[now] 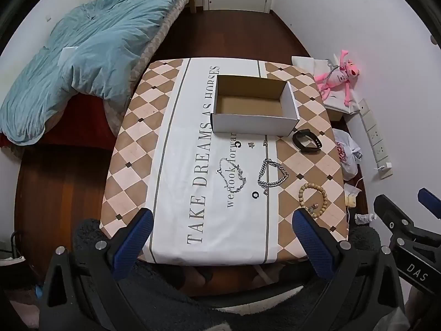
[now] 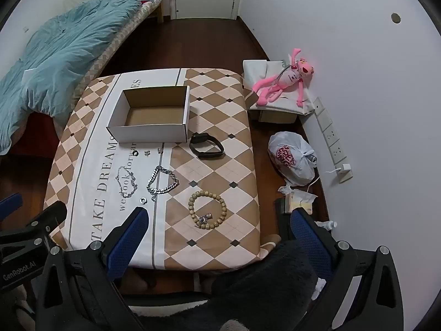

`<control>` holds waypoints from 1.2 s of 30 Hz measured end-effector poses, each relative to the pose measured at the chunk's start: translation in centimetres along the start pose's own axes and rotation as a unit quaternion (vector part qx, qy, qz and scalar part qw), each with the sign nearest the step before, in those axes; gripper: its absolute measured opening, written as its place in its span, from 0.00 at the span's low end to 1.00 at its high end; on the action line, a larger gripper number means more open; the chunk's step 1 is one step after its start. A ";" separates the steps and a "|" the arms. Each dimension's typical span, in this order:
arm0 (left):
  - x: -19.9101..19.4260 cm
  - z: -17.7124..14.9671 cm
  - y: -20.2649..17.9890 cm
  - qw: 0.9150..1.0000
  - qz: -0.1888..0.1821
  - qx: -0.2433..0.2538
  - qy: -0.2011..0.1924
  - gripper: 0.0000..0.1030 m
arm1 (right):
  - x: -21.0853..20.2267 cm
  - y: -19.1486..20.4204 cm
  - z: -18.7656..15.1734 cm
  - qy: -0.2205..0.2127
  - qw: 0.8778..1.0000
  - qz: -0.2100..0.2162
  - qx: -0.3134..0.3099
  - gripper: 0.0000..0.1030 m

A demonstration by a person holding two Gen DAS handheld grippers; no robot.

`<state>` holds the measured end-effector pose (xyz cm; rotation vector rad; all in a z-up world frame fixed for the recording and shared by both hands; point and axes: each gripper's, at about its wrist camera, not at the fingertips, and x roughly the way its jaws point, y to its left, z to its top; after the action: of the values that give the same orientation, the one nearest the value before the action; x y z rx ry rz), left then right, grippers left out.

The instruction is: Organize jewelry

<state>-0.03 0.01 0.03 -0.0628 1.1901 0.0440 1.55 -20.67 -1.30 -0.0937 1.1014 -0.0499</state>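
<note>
Stage: judged to be the start; nothing lies in the box [image 1: 253,104] and every piece sits on the worktop [image 1: 132,165].
Left gripper [image 1: 222,216]: fingers spread wide, nothing between them; it hangs over the near edge of the worktop, lower centre of the left wrist view.
Right gripper [image 2: 217,216]: fingers likewise wide apart and empty, low in the right wrist view, over the near right part of the worktop.
Box: open-topped white carton with a brown inside, upper centre of both views, at the far end of the worktop.
Black band [image 2: 206,144]: just beside the box's near right corner; whether it touches the box I cannot tell.
Bead bracelet [image 2: 207,209]: nearest the right gripper, with a small metal charm on its near side.
Heavy chain [image 2: 162,180]: centre, laid in a loose loop.
Fine chain [image 1: 231,175]: just left of the heavy chain, over the printed lettering.
Small bits: a ring [image 1: 255,194] near the chains; two or three tiny pieces close to the box front, too small to name.
Suggested first pick: bead bracelet with the right gripper.
Technique: come down with one finger inside the loop and one outside, close on the strand, lift clear before travelling.
Risk: chains may slip or trail over the box rim; release low inside the box.
</note>
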 end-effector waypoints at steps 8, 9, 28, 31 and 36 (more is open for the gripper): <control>0.0 -0.1 -0.2 1.000 -0.001 -0.002 0.003 1.00 | -0.1 0.0 0.1 0.001 1.000 -0.006 -0.003 1.00; 0.0 0.0 0.1 1.000 -0.003 -0.001 0.000 1.00 | -0.1 0.3 0.2 0.003 1.000 -0.006 -0.003 1.00; -0.5 0.4 0.0 1.000 -0.003 0.000 -0.001 1.00 | -0.2 0.0 0.3 0.002 1.000 -0.006 -0.003 1.00; -0.5 0.3 0.0 1.000 -0.003 -0.001 -0.003 1.00 | -0.2 -0.1 0.3 0.002 1.000 -0.006 -0.003 1.00; -0.6 0.5 -0.1 1.000 -0.004 0.000 -0.003 1.00 | -0.2 -0.1 0.4 0.002 1.000 -0.006 -0.003 1.00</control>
<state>0.26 -0.04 0.76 -0.0670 1.1847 0.0375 1.81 -20.77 -0.96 -0.1056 1.1043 -0.0581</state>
